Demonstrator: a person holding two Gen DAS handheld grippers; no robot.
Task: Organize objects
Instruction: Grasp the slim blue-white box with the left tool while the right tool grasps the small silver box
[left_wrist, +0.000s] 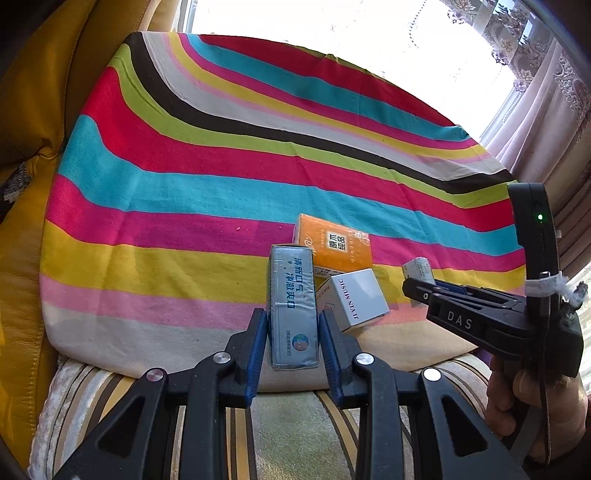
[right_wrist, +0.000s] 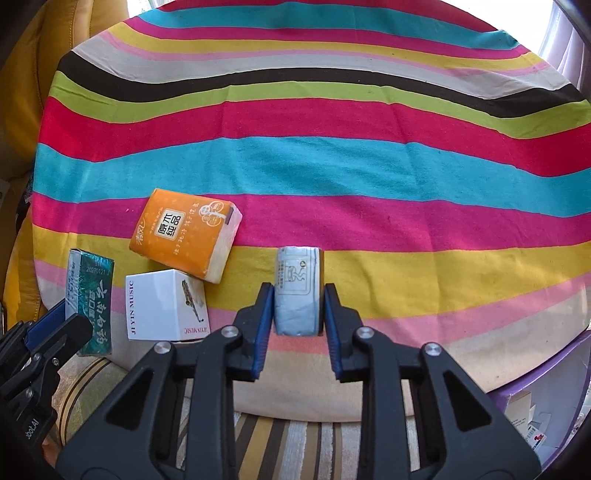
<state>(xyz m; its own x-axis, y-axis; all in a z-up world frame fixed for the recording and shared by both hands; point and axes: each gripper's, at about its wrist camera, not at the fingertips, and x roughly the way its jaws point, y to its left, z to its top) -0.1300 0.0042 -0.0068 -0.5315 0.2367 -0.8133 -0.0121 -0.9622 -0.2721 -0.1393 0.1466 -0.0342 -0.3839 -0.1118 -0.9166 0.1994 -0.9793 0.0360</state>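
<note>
A home: yellow leather sofa (left_wrist: 33, 110), patterned curtains (left_wrist: 535, 92), striped cloth (left_wrist: 221, 166).

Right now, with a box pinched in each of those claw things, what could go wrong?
The left gripper pinches the tall silver box near its lower end, so it might pivot or slip. The right gripper squeezes a soft pale packet, which could crumple. The white music box and orange tissue pack lie close and could get knocked.

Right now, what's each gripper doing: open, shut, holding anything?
Left gripper: shut on the tall silver-blue box.
Right gripper: shut on the small pale blue packet.
</note>
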